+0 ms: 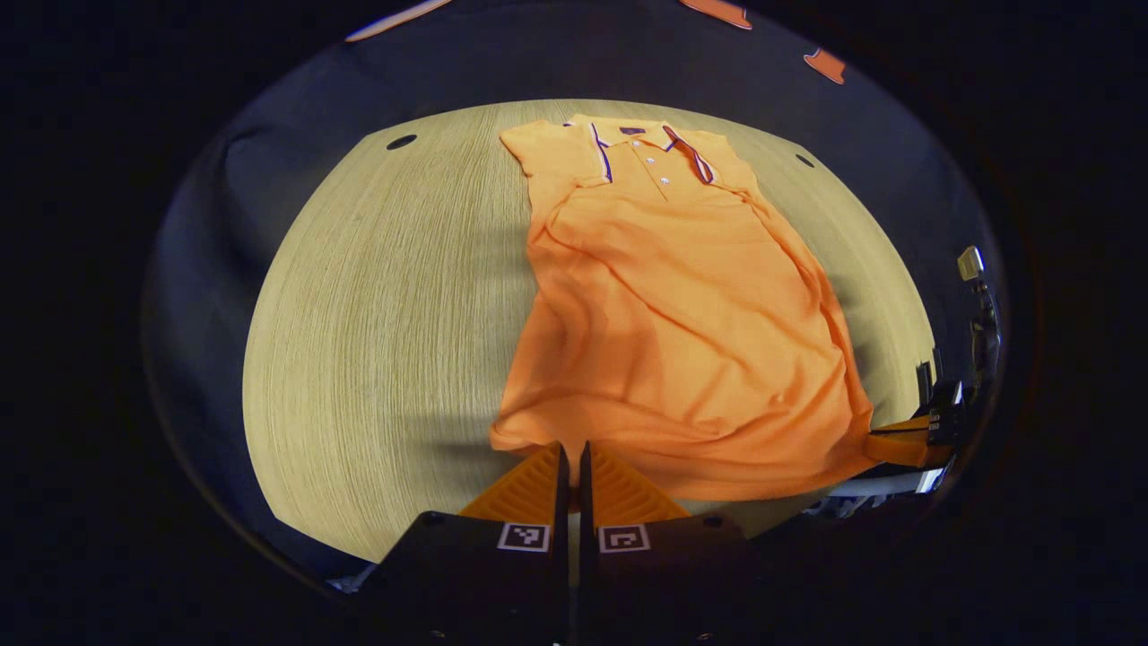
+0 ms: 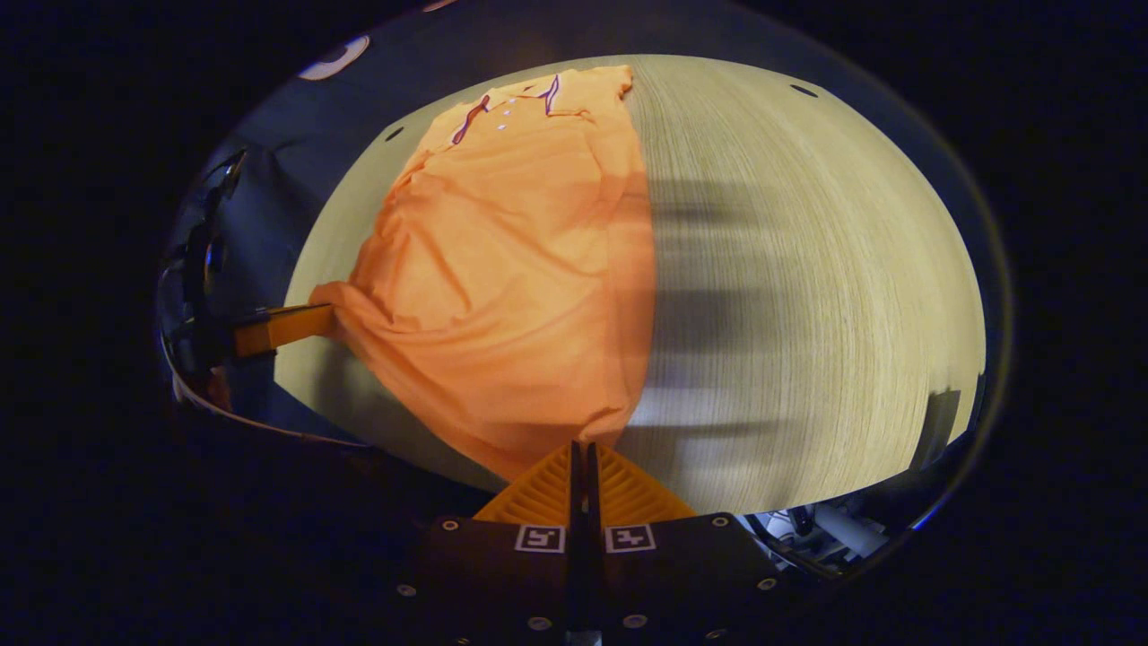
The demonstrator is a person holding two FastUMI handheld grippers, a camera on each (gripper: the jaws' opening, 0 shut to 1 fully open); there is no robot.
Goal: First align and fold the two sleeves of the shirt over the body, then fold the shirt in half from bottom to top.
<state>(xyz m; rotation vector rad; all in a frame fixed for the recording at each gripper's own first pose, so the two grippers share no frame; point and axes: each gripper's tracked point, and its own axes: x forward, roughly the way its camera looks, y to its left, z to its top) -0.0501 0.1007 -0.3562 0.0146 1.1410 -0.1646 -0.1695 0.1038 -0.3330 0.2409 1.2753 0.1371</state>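
Orange shirt (image 1: 673,305) on a table (image 1: 386,314) (sleeves folded in), each hand-held gripper (image 1: 574,453) (image 2: 581,451) pinching a hem corner, ready to carry it toward the collar.

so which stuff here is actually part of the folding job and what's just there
In the job:
- orange polo shirt
- left gripper, shut on the shirt's bottom hem
- right gripper, shut on the hem's other corner

Just there:
- wooden table
- holes in the tabletop

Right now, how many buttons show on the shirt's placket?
3, in a row down the placket of the shirt below the collar: top, middle, bottom. Fabric folds may hide others.
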